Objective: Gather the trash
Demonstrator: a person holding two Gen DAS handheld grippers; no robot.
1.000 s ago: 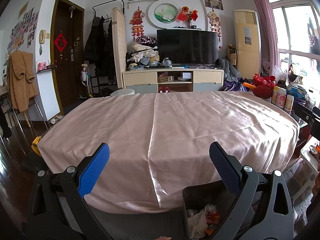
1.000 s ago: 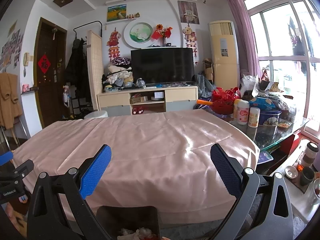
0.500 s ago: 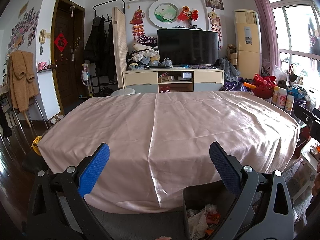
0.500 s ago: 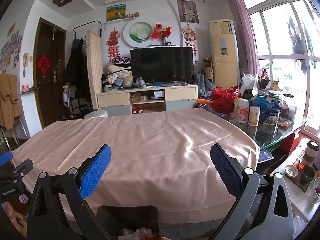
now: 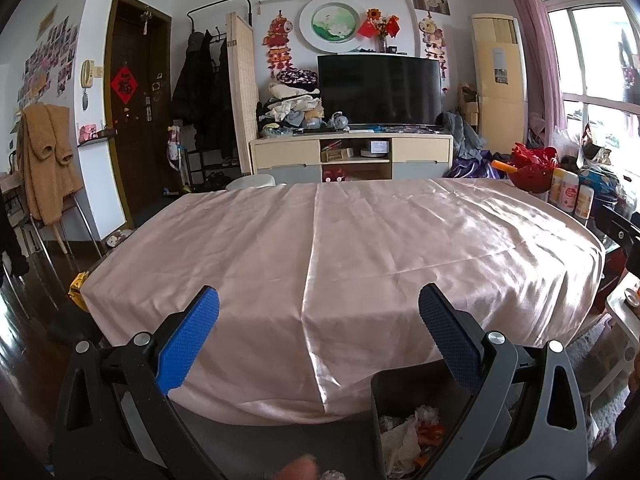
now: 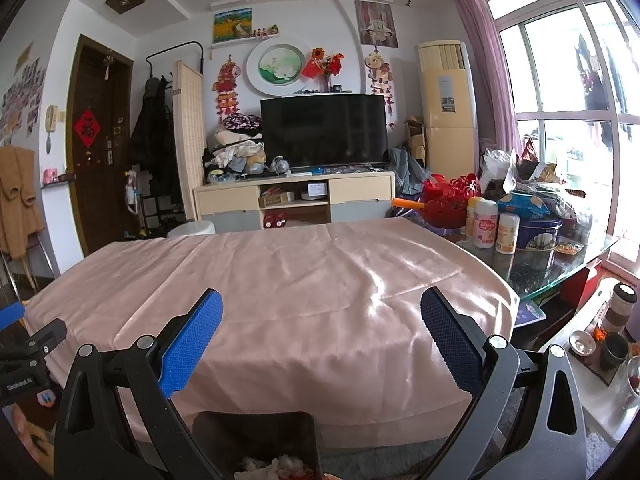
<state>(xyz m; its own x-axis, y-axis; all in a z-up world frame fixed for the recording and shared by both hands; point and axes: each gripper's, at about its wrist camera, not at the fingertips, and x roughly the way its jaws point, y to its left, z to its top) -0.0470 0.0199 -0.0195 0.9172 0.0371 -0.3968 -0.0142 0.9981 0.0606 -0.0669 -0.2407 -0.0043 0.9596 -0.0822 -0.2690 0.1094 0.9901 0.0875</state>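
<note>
Both tools, left (image 5: 319,322) and right (image 6: 321,322), wide, empty; bin (image 5: 404,412) below pink-clothed table (image 5: 360,248); bottles (image 6: 496,226) beside.

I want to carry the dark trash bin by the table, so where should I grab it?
Grip the dark plastic trash bin by its upper rim, coming down from above: it stands upright with the mouth open and trash inside. The near-left rim edge looks freest; the pink tablecloth hangs behind. The right hand-held gripper, open and above it, seems best placed.

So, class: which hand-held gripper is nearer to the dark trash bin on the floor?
Right, judging by the views. The trash bin sits centred just below the right hand-held gripper. For the left hand-held gripper, the bin lies off to its right.
</note>
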